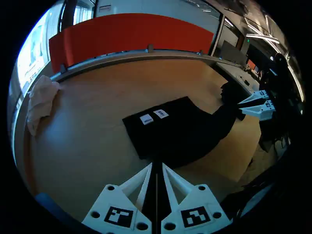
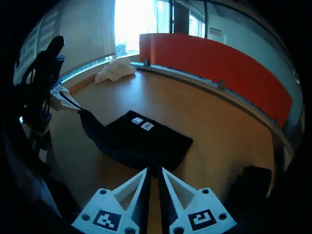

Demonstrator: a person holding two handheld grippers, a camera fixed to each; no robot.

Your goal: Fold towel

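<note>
A black towel (image 1: 179, 128) (image 2: 144, 142) with two white labels lies on the wooden table (image 1: 97, 113) (image 2: 218, 128). One side of it is lifted off the surface. In the left gripper view, my left gripper (image 1: 156, 167) at the bottom is shut on the towel's near edge. My right gripper (image 1: 241, 108) is farther off at the right, pinching a raised corner. In the right gripper view, my right gripper (image 2: 154, 171) is shut on the near edge of the towel. The left gripper (image 2: 79, 110) holds the raised corner at the left.
A crumpled cream cloth (image 1: 41, 99) (image 2: 115, 69) lies at the table's far corner by the window. An orange partition (image 1: 132, 35) (image 2: 218, 66) runs along the table's back edge. A dark bundle (image 1: 233, 93) (image 2: 253, 181) sits near the right gripper's side.
</note>
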